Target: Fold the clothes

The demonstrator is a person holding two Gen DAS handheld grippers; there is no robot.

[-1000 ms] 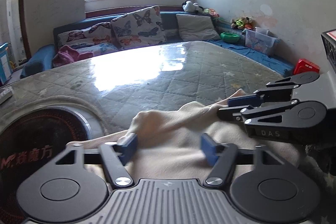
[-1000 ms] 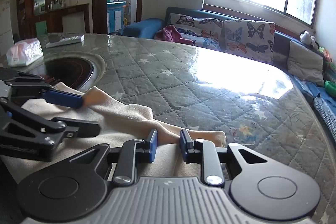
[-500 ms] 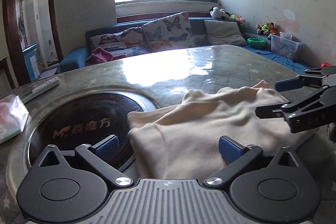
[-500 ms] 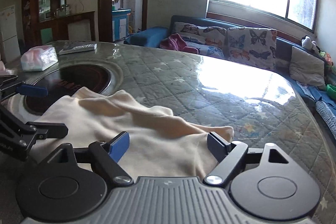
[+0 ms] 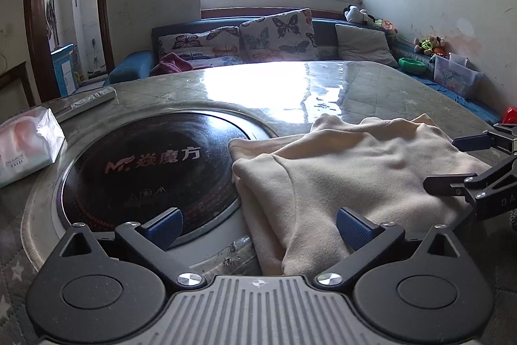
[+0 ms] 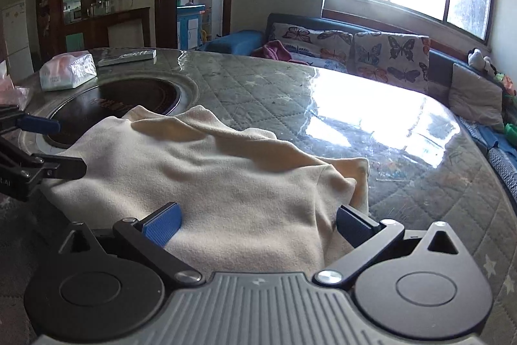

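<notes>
A cream garment [image 5: 355,170] lies folded and flat on the quilt-patterned table [image 5: 355,92], its left edge overlapping the round black hob [image 5: 145,164]. My left gripper [image 5: 258,225] stands wide open at the garment's near left edge; its right pad is over the cloth, its left pad over the hob, and neither presses. In the right wrist view, the jaws of my right gripper [image 6: 257,223] are opening wide over the garment [image 6: 210,177], with cloth lying between the pads but not pinched. Each gripper shows in the other's view, the right gripper [image 5: 458,162] and the left gripper [image 6: 55,146].
A tissue pack [image 5: 26,144] and a remote [image 5: 93,97] lie on the table's left side beyond the hob. A blue sofa with butterfly cushions [image 5: 278,34] runs behind the table under the window. A doorway opens at the far left.
The right gripper let go of the garment's edge and opened wide. The left gripper opened fully and shifted left and back. The garment now lies flat.
</notes>
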